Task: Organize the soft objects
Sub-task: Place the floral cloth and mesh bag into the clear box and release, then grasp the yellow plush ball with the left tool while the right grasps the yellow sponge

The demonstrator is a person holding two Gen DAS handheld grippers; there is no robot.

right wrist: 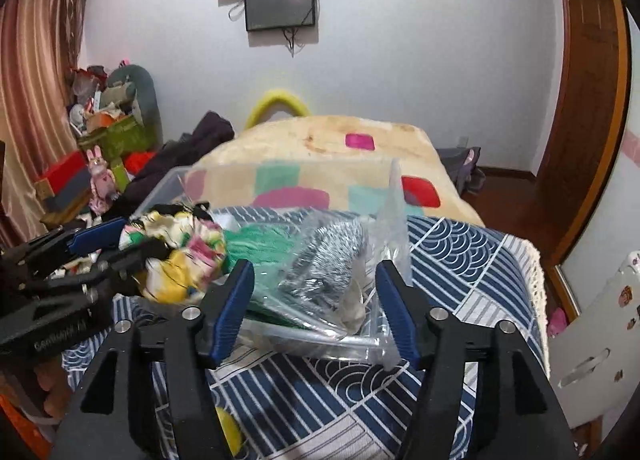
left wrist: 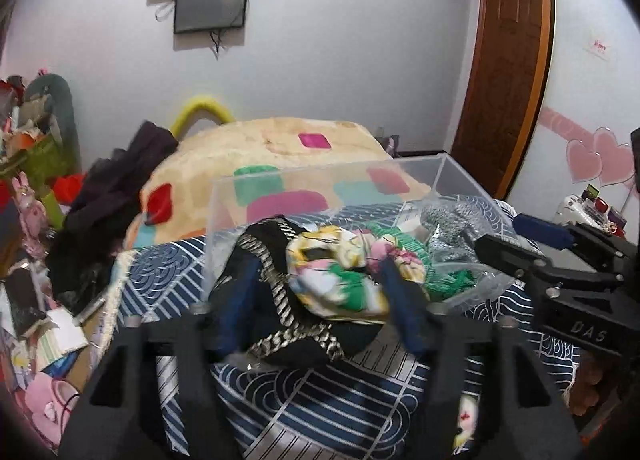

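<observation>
A clear plastic box (left wrist: 224,215) lies on its side on the blue patterned bedspread (left wrist: 320,400). My left gripper (left wrist: 320,260) is open around a floral cloth bundle (left wrist: 340,280) and a black garment with silver trim (left wrist: 280,300) at the box mouth. My right gripper (right wrist: 314,280) is open at the box (right wrist: 396,195), with a bagged grey knit (right wrist: 328,256) and a bagged green knit (right wrist: 256,248) between its fingers. The right gripper shows at the right of the left wrist view (left wrist: 520,244); the left gripper shows at the left of the right wrist view (right wrist: 124,240).
A cream blanket with coloured squares (left wrist: 280,147) lies behind the box. Dark clothes (left wrist: 116,195) are heaped to the left. Clutter and toys (left wrist: 36,163) fill the left floor. A wooden door (left wrist: 512,71) stands at the right. The bed edge with a lace fringe (right wrist: 536,292) runs along the right.
</observation>
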